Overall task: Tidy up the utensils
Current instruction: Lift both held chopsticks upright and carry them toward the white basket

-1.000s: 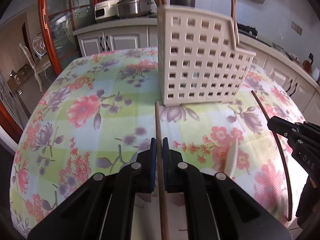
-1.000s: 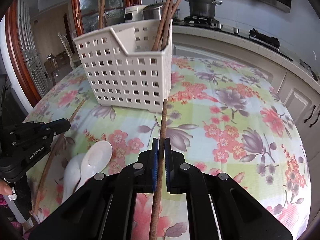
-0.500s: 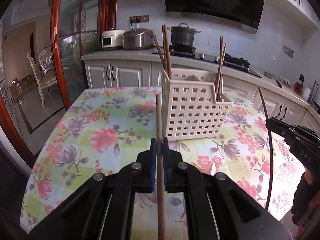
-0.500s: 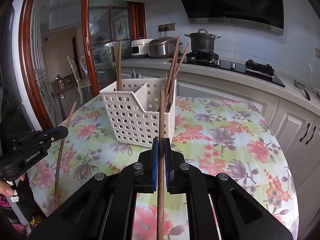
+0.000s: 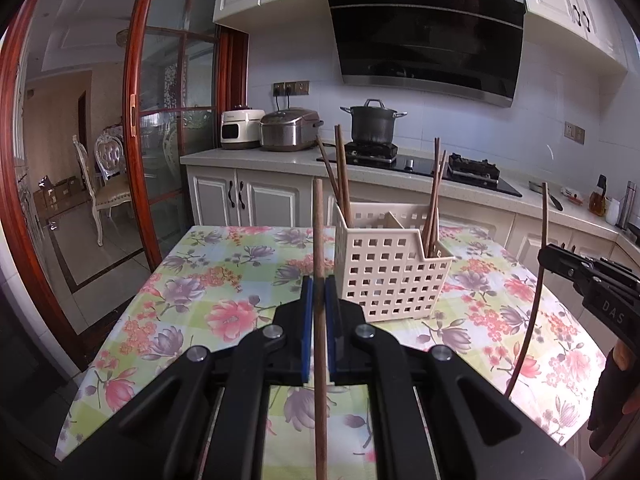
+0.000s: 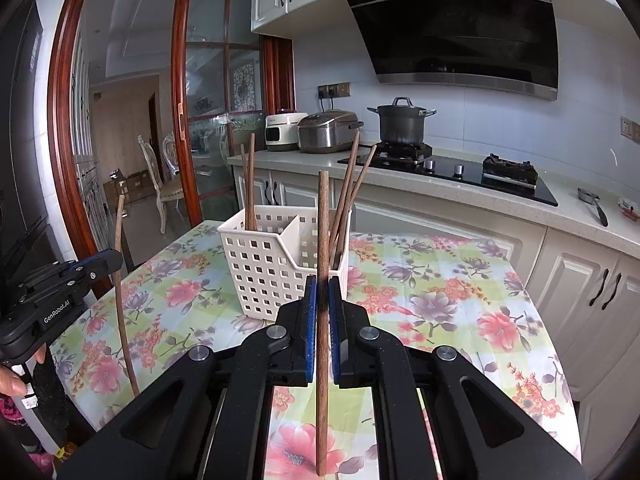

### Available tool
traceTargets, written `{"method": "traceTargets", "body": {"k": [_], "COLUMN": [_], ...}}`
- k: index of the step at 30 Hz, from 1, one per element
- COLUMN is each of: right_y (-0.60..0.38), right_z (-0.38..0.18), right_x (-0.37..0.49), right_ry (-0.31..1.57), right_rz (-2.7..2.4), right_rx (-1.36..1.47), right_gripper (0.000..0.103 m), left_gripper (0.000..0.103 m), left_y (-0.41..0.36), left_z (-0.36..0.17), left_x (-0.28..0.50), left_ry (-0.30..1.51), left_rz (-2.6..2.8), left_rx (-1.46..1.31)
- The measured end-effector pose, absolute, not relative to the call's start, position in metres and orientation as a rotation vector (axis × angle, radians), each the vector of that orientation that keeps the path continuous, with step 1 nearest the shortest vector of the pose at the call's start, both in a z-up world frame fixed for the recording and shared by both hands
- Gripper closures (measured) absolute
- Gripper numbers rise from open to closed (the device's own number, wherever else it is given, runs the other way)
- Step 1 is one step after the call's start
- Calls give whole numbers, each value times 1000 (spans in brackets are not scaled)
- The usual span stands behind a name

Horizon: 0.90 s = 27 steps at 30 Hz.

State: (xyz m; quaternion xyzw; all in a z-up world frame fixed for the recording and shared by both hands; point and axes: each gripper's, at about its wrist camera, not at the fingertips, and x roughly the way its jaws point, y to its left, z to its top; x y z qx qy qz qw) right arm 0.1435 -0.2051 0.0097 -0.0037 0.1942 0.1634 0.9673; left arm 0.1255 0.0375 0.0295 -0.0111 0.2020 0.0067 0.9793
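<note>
1. I'm holding the left gripper (image 5: 319, 312) with jaws pinching a wooden chopstick (image 5: 319, 248), standing near upright between the blue pads.
2. The right gripper (image 6: 322, 312) is doing the same: jaws pressed on its own chopstick (image 6: 322, 240), lower end hanging free below the jaws.
3. What has just changed: both chopsticks are now up off the bench (image 5: 224, 280) and clear of the floral cloth; a second ago each was lying low over it.
4. Both views are tilting up compared with earlier: more hood and wall cabinets showing, and the white basket (image 5: 390, 276) is sitting lower and smaller in view.
5. The basket is standing on the bench ahead of both grippers, with chopsticks already sticking up in two compartments (image 6: 250, 184).
6. Meaning for the task: pickup looks done, and the carry to the basket is next, I judge.
7. Each stick needs its lower tip over an open compartment before release; long, thin sticks could pivot in the jaws.
8. The spoons seen a second ago are out of view now.
</note>
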Motion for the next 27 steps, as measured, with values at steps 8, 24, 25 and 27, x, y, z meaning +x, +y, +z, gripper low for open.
{"method": "traceTargets", "body": {"k": [8,24,25,27], "right_y": [-205,-203,-202,-201], "right_z": [12,28,30,34], "right_x": [139,139,140,140], "right_ry": [375,330,326,313], "right_rz": [329,337,337,335], "right_rx": [-1,-1,-4,-10], "right_gripper": [97,97,97,97], "left_gripper": [97,97,97,97], "left_y": [40,29,27,25], "left_z": [34,50,52,54], "left_x": [119,122,123,125], "left_ry": [373,327,325,321], "left_rz": [14,-5,-6,-8], "left_rx": [-34,-13,-9,-4]}}
